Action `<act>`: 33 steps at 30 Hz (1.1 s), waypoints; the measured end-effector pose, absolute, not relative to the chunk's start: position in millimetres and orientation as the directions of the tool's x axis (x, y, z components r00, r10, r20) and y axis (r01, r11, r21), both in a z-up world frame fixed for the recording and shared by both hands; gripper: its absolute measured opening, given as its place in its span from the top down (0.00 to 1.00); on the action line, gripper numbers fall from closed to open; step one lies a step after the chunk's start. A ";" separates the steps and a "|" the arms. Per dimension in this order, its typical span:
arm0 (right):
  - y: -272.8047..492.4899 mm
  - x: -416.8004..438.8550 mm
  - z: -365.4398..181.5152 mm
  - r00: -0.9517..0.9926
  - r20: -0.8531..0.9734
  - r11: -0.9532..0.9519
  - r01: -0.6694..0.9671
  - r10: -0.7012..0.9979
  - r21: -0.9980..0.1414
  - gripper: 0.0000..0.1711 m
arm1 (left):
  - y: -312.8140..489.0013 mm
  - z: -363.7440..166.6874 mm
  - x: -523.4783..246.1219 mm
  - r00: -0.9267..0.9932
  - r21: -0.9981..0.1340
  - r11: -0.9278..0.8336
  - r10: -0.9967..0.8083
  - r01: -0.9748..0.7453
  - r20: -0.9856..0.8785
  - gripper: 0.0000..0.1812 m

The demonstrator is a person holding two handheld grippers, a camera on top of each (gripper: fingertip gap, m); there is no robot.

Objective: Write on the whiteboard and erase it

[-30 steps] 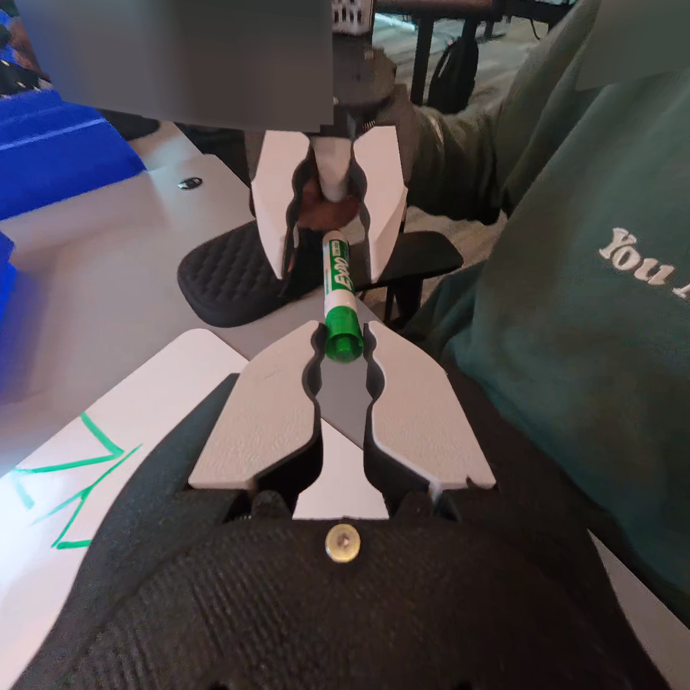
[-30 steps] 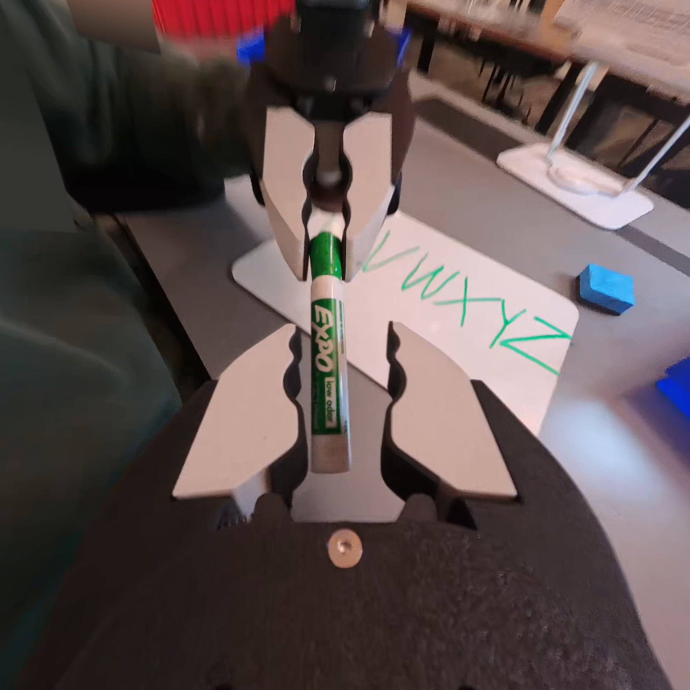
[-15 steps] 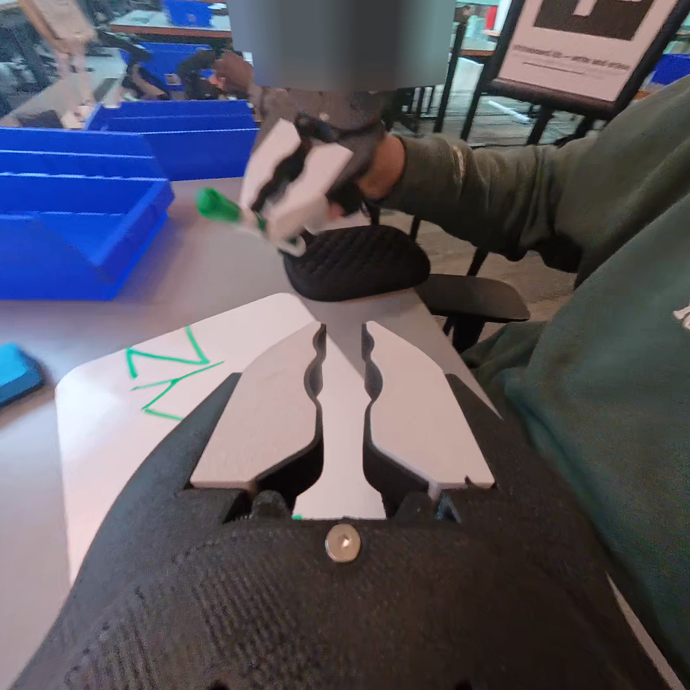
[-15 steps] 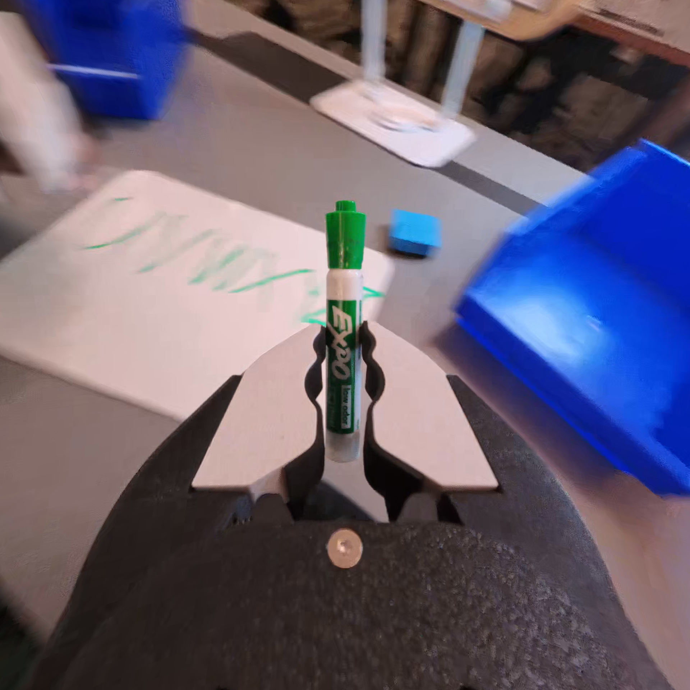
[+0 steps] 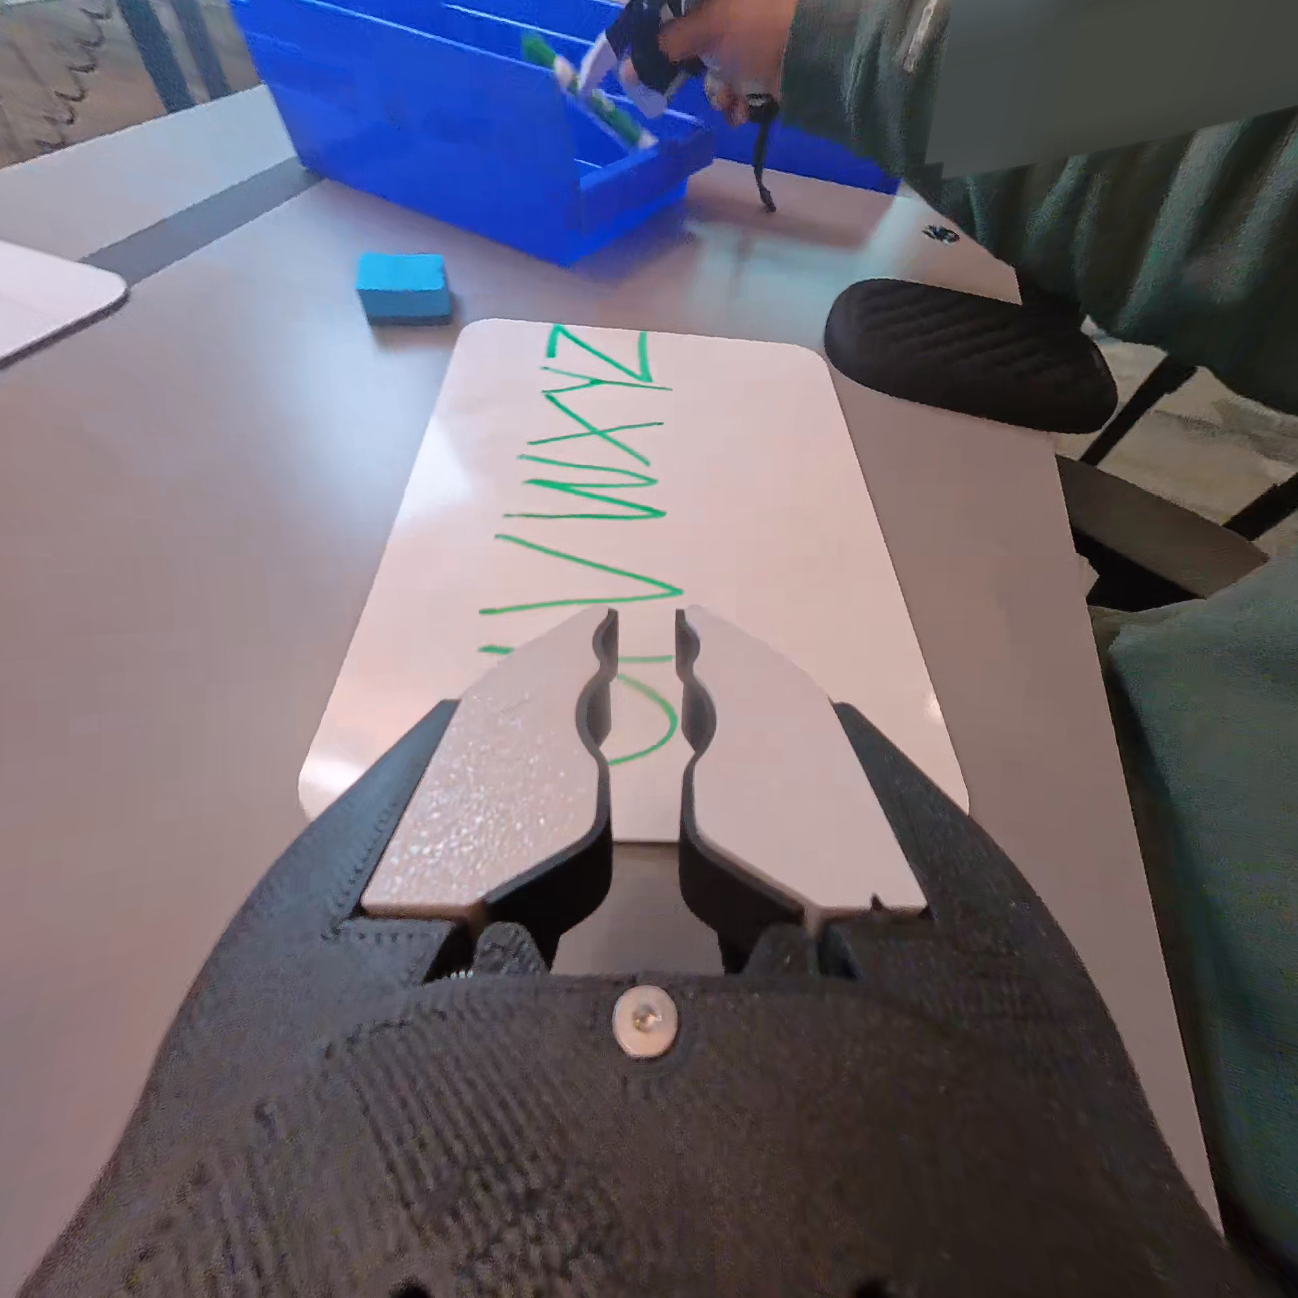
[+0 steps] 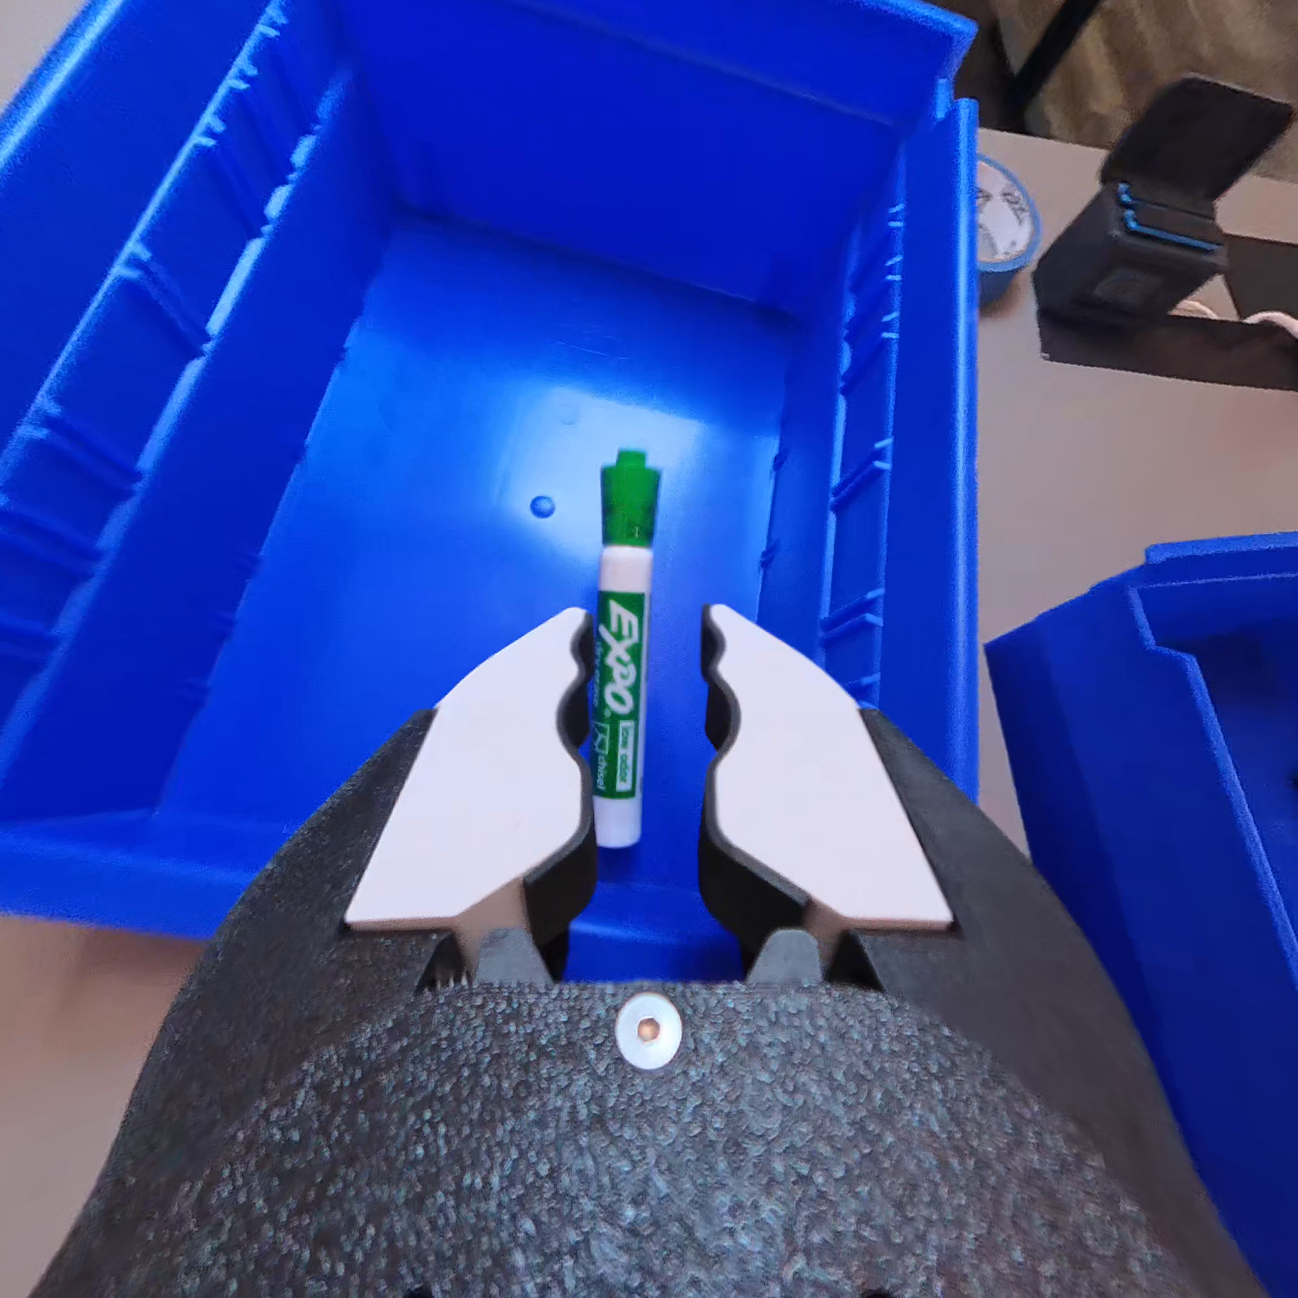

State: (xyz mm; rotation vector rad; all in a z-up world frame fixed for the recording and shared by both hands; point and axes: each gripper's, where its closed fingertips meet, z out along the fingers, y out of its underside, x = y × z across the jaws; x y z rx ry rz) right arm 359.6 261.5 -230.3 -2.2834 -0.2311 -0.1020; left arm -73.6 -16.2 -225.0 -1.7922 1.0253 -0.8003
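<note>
While the desk [image 5: 175,527] carries the whiteboard [image 5: 772,562], which bears green lettering, the blue bin [image 6: 211,421] stands beyond it. The blue eraser [image 5: 402,286] lies just beside the whiteboard's far edge. The right tool [image 6: 643,618], jaws parted, frames the capped green marker [image 6: 621,667] over the bin. The left tool [image 5: 645,617] hangs over the whiteboard, jaws slightly apart, gripping nothing.

Bright, even daylight fills both views. A soft sheen lies on the whiteboard [image 5: 744,562] and a pale glare spot on the blue bin [image 6: 492,421] floor. Beyond the whiteboard, the far gripper is motion-blurred. Wide-angle distortion bends the edges; the bin's walls smear slightly.
</note>
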 end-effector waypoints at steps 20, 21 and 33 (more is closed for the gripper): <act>245.9 109.7 -265.6 0.820 0.160 -0.569 0.508 0.550 -0.647 0.61 | -5.6 -222.4 -99.8 0.434 -0.946 -0.240 -0.892 -0.218 0.127 0.90; 248.7 112.2 -272.4 0.827 0.136 -0.603 0.500 0.545 -0.622 0.61 | -5.8 -224.3 -99.8 0.432 -0.943 -0.241 -0.893 -0.230 0.123 0.89; 165.4 101.8 -255.0 0.610 0.077 -0.450 0.658 0.789 -0.603 0.70 | -81.8 -266.6 -53.5 0.074 -0.829 0.044 -0.992 -0.558 -0.103 1.00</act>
